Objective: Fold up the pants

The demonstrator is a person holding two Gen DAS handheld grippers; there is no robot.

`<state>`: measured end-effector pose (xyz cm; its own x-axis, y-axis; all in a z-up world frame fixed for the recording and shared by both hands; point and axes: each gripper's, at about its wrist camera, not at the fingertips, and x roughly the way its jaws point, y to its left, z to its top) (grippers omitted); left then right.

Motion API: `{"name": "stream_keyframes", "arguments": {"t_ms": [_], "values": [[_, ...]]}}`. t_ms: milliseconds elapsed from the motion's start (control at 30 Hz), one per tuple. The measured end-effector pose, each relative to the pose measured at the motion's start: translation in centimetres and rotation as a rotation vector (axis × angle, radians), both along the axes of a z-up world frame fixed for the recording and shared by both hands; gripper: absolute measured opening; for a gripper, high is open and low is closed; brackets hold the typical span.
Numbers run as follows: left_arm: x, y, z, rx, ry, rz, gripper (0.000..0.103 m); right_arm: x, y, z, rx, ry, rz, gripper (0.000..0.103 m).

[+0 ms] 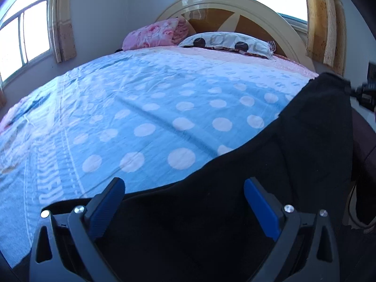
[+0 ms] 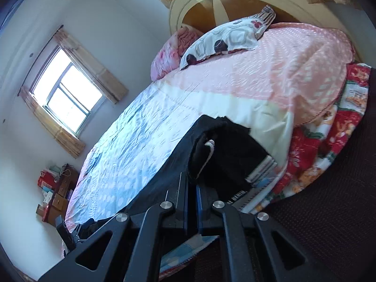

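Observation:
Black pants point(image 1: 282, 145) lie along the near edge of a bed with a blue polka-dot sheet point(image 1: 145, 108). My left gripper point(image 1: 184, 188) is open, its blue-padded fingers point(image 1: 107, 208) spread wide just over the pants fabric with nothing between them. My right gripper point(image 2: 192, 183) is shut on the pants' waist end point(image 2: 223, 148), which bunches up in front of the fingers and shows a white inner label. In the left wrist view the right gripper point(image 1: 364, 94) holds the far end of the pants at the right.
A patterned pillow point(image 1: 225, 42) and a folded pink quilt point(image 1: 155, 34) lie by the cream headboard point(image 1: 235, 4). A red floral blanket point(image 2: 329, 136) hangs over the bed's side. Windows with curtains stand behind and to the left. A cluttered wooden cabinet point(image 2: 58, 195) stands beyond the bed's far end.

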<state>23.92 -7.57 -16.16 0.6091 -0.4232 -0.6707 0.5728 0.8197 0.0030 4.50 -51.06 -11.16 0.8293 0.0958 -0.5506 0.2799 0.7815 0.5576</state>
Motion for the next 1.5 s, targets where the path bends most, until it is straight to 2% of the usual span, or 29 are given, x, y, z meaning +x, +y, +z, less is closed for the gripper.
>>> {"name": "stream_keyframes", "arguments": {"t_ms": [167, 267, 300, 333, 400, 500, 533, 667, 733, 800, 900, 1033, 1167, 1267, 1433, 1467, 1500], "values": [[0.3, 0.2, -0.7, -0.008, 0.020, 0.012, 0.103, 0.3, -2.1, -5.3, 0.144, 0.117, -0.052, 0.005], [0.3, 0.3, -0.9, -0.010, 0.017, 0.015, 0.103, 0.3, -2.4, -5.4, 0.167, 0.112, -0.057, 0.008], [0.3, 0.3, -0.9, -0.009, 0.014, 0.015, 0.103, 0.3, -2.5, -5.0, 0.158, 0.125, -0.068, 0.016], [0.2, 0.3, -1.0, -0.008, 0.012, 0.014, 0.103, 0.2, -2.7, -4.6, 0.132, 0.140, -0.088, 0.030], [0.2, 0.2, -1.0, -0.009, 0.011, 0.016, 0.103, -0.3, -2.9, -3.1, 0.054, 0.133, -0.143, 0.044], [0.2, 0.3, -1.1, -0.015, 0.009, 0.016, 0.103, -0.9, -3.6, -0.5, -0.028, 0.082, -0.201, 0.044], [0.1, 0.4, -1.1, -0.017, 0.009, 0.015, 0.103, -0.5, -3.9, 0.3, -0.033, 0.057, -0.187, 0.044], [0.1, 0.6, -1.1, -0.027, 0.007, 0.016, 0.103, 2.6, -5.3, 1.8, 0.055, 0.030, -0.102, 0.044], [0.1, 0.6, -1.1, -0.029, 0.002, 0.022, 0.103, 4.9, -6.0, 2.2, 0.072, 0.051, -0.050, 0.044], [0.0, 0.7, -1.1, -0.029, -0.001, 0.030, 0.103, 7.0, -6.6, 2.0, 0.050, 0.134, -0.018, 0.044], [0.0, 0.8, -1.1, -0.034, -0.004, 0.037, 0.103, 7.8, -6.4, 1.4, 0.120, 0.185, 0.066, 0.044], [0.2, 0.8, -1.4, -0.035, 0.005, 0.036, 0.103, 6.4, -3.7, 2.0, 0.002, 0.197, 0.164, 0.044], [0.3, 0.7, -1.6, -0.033, 0.016, 0.028, 0.103, 6.7, -2.7, 0.9, -0.006, 0.223, 0.240, 0.044], [0.4, 0.6, -1.6, -0.032, 0.022, 0.026, 0.103, 8.2, -3.5, 0.3, 0.128, 0.158, 0.309, 0.044], [0.3, 0.4, -1.7, -0.024, 0.018, 0.029, 0.103, 10.3, -6.8, -2.3, 0.414, 0.117, 0.275, 0.043], [0.3, 0.5, -1.7, -0.025, 0.019, 0.029, 0.103, 10.4, -7.2, -2.8, 0.435, 0.116, 0.258, 0.041], [0.3, 0.4, -1.7, -0.027, 0.019, 0.030, 0.103, 10.2, -7.1, -2.8, 0.419, 0.109, 0.248, 0.022]]}}
